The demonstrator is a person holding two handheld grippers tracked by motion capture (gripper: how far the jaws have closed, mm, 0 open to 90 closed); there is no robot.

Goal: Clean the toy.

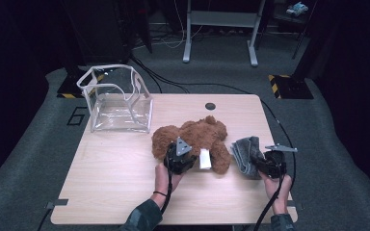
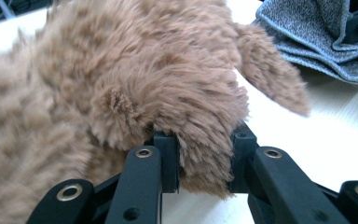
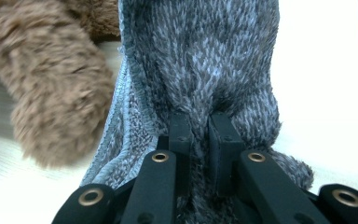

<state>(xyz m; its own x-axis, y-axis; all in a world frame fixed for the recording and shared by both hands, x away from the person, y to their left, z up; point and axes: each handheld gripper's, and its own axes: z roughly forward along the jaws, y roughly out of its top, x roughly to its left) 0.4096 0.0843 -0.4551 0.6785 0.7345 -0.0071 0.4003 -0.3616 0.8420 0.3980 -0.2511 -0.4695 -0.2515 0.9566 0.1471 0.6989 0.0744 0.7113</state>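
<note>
While both forearms enter from six o'clock, the left gripper (image 1: 179, 158) clamps a limb of the brown plush bear (image 1: 192, 137) at table centre. At the bear's three o'clock, the right gripper (image 1: 268, 163) pinches the grey cloth (image 1: 245, 151). A clear bag (image 1: 118, 103) stands at ten o'clock on the wooden table (image 1: 111, 173), over grey carpet. The left gripper view resolves fur (image 2: 177, 93) compressed between the pads.

dim room – bright, glaring tabletop
</note>
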